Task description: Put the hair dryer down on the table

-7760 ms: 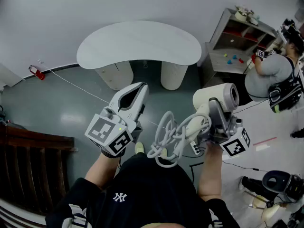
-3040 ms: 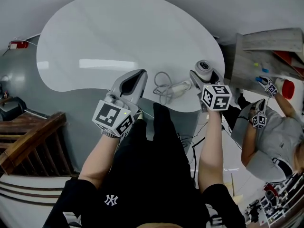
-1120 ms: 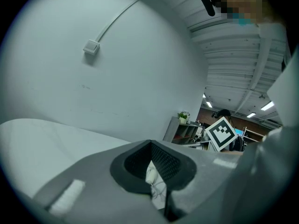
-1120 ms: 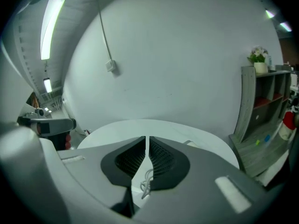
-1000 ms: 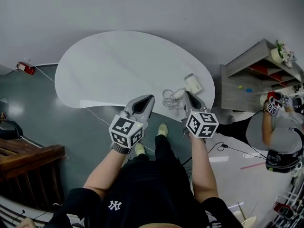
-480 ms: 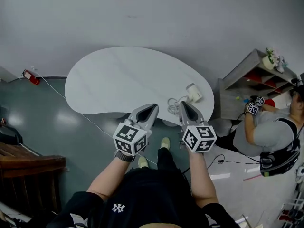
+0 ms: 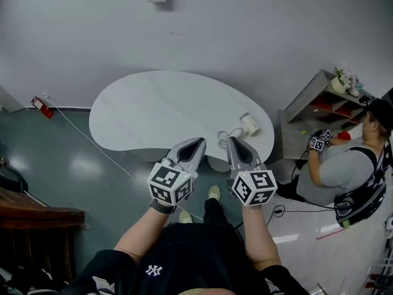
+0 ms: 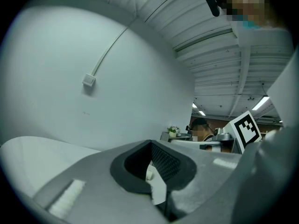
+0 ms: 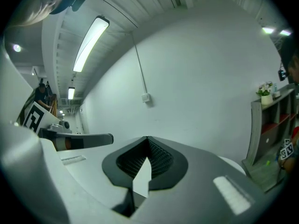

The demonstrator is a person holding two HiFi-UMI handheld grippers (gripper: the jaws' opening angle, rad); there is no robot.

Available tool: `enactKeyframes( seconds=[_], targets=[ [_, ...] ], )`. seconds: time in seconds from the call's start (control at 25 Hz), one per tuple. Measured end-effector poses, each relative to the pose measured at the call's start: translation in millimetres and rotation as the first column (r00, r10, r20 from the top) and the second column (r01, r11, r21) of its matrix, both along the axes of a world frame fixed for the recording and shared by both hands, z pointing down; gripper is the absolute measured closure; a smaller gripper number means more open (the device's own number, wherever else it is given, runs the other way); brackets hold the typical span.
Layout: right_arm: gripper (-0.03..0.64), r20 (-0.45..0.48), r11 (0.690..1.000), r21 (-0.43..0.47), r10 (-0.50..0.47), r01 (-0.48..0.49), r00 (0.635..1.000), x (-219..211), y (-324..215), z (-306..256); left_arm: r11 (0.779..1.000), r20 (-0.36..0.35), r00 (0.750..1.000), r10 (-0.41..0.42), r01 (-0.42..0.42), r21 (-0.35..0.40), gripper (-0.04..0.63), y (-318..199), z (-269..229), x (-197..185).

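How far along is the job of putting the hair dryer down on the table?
Done: the hair dryer lies on the table near its right end, with its cord coiled beside it. In hand: nothing. The left gripper and right gripper are both clear of the dryer, jaws together and empty. Left: nothing that shows.

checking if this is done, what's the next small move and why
Probably lower both grippers to rest: the hair dryer lies on the table, cord beside it, and the left gripper and right gripper are shut, empty and clear of it.
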State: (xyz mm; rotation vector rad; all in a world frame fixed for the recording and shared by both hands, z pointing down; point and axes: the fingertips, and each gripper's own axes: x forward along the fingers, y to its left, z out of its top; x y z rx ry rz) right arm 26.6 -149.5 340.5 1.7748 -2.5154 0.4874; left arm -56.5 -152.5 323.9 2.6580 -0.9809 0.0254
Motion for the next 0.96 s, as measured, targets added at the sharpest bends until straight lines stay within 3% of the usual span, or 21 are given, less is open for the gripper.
enactKeyframes(
  seconds=[0.4, 0.96],
  targets=[
    [0.597, -0.002, 0.998, 0.062, 0.021, -0.021, 1.000, -3, 21, -22, 0.999, -0.012, 1.000, 0.011, -0.011, 0.033, 0.594, 17, -17, -2],
    [0.597, -0.013, 0.997, 0.074, 0.026, -0.025, 1.000, -6, 28, -32, 0.998, -0.013, 1.000, 0.023, -0.022, 0.053, 0.594, 25, -29, -4]
  ],
)
